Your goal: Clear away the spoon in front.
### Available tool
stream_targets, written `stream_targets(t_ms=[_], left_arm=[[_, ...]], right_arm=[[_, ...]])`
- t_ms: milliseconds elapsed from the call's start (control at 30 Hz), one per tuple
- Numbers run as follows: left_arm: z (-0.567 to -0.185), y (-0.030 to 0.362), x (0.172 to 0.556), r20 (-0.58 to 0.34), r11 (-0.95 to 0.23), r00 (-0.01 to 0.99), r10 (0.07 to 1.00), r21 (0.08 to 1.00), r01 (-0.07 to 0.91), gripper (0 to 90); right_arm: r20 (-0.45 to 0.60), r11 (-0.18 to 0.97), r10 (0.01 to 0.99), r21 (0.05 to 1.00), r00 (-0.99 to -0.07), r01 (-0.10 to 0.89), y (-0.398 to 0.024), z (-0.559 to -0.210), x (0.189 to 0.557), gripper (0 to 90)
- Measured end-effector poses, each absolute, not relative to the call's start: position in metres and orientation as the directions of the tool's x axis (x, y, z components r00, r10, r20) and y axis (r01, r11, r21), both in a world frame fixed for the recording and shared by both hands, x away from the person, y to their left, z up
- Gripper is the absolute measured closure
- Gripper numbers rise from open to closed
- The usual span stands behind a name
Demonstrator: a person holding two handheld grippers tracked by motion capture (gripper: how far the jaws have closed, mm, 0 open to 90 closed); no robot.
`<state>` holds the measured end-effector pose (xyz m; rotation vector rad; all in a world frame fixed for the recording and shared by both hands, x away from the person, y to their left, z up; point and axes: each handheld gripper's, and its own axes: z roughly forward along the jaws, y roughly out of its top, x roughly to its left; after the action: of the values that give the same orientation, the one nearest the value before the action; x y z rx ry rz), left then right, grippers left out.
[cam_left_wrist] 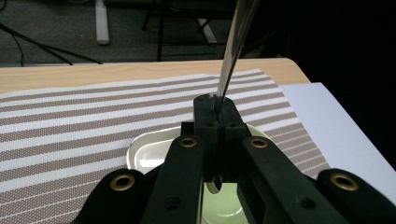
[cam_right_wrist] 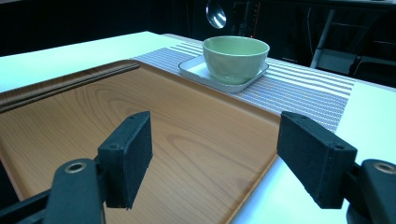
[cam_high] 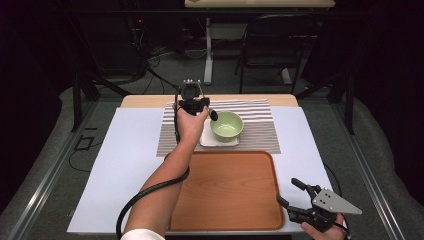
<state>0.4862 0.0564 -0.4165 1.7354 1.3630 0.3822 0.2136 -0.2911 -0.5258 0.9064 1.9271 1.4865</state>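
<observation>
While our left tongs pinch the spoon above the bowl, right tongs wide and empty, we judge lowering it in comes next.

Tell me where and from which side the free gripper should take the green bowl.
Grip the green bowl by its rim, one jaw inside, one outside, coming from above on the tray-facing side. It stands upright and open on the white plate, and the right gripper is open with nothing between.
</observation>
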Motion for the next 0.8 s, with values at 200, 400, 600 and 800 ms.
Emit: stream_targets(t_ms=[200, 400, 600, 800], left_arm=[[-0.411, 0.064, 0.480, -0.260, -0.045, 0.384, 0.886, 0.776, 0.630, 89.5], [-0.407, 0.070, 0.471, -0.250, -0.085, 0.421, 0.872, 0.770, 0.633, 89.5], [-0.404, 0.078, 0.460, -0.214, -0.128, 0.447, 0.869, 0.774, 0.620, 89.5], [-0.402, 0.087, 0.450, -0.203, -0.150, 0.466, 0.861, 0.774, 0.615, 89.5]], right_arm=[[-0.016, 0.169, 0.776, 0.968, -0.630, 0.184, -0.291, -0.526, 0.214, 26.5], [-0.016, 0.170, 0.777, 0.968, -0.629, 0.185, -0.291, -0.526, 0.214, 26.6], [-0.020, 0.173, 0.778, 0.968, -0.628, 0.184, -0.291, -0.526, 0.214, 26.5], [-0.020, 0.173, 0.778, 0.968, -0.627, 0.184, -0.291, -0.526, 0.214, 26.5]])
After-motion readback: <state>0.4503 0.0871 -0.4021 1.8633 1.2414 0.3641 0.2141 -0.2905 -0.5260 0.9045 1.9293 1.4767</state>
